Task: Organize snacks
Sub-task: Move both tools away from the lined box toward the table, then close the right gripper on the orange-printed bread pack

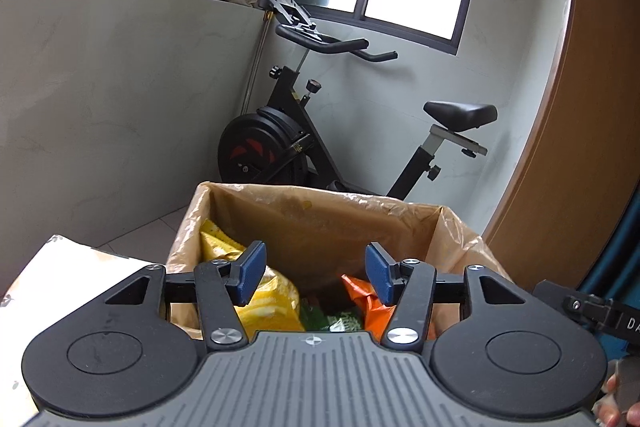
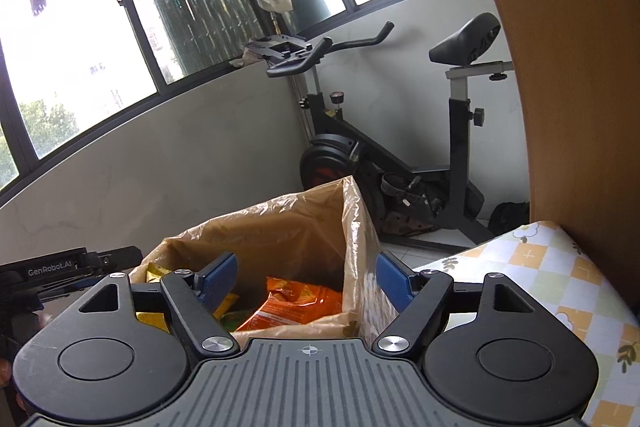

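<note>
A cardboard box lined with a tan plastic bag (image 1: pixel 320 223) stands in front of me; the same lined box (image 2: pixel 280 227) fills the middle of the right wrist view. Inside lie a yellow snack bag (image 1: pixel 268 303), an orange snack bag (image 1: pixel 366 297) and a green packet (image 1: pixel 336 319). From the right wrist I see the orange bag (image 2: pixel 296 303) and a yellow bag (image 2: pixel 154 273). My left gripper (image 1: pixel 315 275) hovers open over the box with nothing between its blue pads. My right gripper (image 2: pixel 306 281) is open too, straddling the box's right corner, pads touching nothing.
A black exercise bike (image 1: pixel 320 131) stands behind the box in the corner under the windows. A wooden panel (image 2: pixel 568 67) rises on the right. A patterned cloth surface (image 2: pixel 552 287) lies right of the box. A pale sheet or package (image 1: pixel 60 287) lies to the left.
</note>
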`<state>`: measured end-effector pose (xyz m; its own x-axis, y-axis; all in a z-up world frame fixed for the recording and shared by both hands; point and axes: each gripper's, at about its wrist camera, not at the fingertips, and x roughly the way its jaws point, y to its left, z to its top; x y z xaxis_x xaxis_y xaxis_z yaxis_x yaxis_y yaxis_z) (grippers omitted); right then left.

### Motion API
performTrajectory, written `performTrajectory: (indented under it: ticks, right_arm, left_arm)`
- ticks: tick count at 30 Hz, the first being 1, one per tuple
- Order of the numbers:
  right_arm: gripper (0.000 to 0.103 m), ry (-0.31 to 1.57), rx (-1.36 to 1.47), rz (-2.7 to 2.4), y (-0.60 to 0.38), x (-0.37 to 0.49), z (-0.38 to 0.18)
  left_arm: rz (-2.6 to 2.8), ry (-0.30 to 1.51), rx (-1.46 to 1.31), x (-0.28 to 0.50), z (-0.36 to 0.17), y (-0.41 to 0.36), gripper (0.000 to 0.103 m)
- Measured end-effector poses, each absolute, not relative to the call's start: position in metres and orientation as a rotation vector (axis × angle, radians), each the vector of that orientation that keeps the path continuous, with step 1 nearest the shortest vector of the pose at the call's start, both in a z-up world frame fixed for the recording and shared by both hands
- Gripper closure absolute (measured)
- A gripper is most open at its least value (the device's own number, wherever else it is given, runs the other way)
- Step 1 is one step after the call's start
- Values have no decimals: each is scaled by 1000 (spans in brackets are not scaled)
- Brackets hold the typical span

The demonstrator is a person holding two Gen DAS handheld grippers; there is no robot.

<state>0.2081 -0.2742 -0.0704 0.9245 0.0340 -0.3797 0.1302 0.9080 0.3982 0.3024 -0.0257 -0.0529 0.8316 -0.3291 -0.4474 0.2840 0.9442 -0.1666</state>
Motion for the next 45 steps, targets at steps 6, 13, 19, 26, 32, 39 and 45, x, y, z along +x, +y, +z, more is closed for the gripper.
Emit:
performTrajectory:
  ticks: [6,13,19,26,32,39,45]
  right_arm:
    - [29,385,394,-26,-272,173,-78]
    - [29,451,316,11,-250,133,-110]
    - [25,595,309,10,-214,116,-152]
    - [17,818,343,-94,-172,119,-186]
    - [17,962,339,-103,-143,125,-211]
    - [18,978,240,-108,-121,137,-224]
    - [26,927,197,-15,-128,132,-229]
  left_arm:
    - [-301,505,-45,267,-47,17,45]
    - [-227,537,-61,219,-72,59,45]
    - [-227,605,-82,198,-101,65,45]
    - [-212,594,-56,179,-117,59,45]
    - [-217,598,-42,168,-129,63,43]
    - [-202,642,-59,169,-146,70,42]
    - [-204,676,-52,170,-160,69,42]
